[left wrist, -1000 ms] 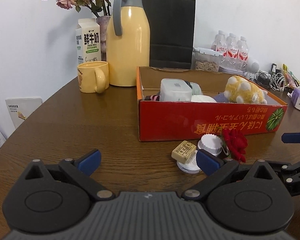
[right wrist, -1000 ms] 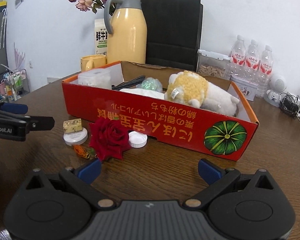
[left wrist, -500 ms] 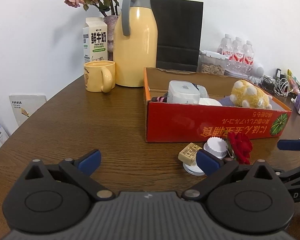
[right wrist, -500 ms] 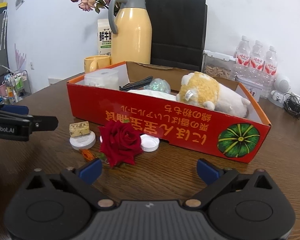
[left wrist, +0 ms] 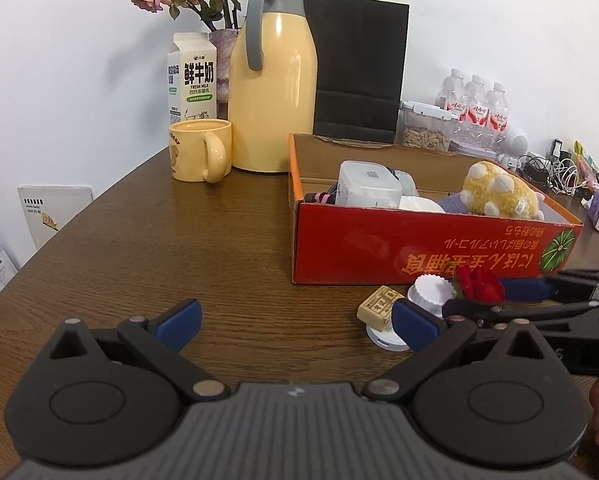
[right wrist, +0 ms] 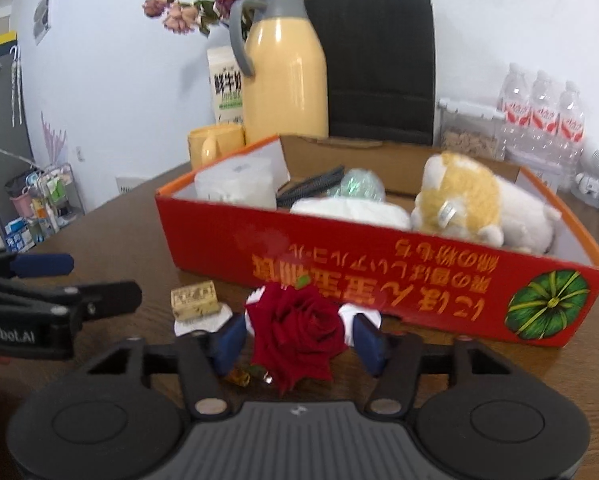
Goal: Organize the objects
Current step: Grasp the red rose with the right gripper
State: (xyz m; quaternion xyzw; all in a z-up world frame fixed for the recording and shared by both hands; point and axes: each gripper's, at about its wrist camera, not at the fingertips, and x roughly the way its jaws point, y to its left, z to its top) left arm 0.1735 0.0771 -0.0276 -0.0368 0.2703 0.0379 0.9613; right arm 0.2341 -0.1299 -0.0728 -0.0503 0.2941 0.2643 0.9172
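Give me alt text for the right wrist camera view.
The right hand-held gripper has just been closing around a red rose lying on a wooden table, in front of a red cardboard box holding a plush toy.

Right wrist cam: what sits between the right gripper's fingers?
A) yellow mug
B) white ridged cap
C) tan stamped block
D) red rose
D: the red rose lies on the table between the right gripper's blue-padded fingers, which have just been closing around it; whether the pads press on it is unclear.
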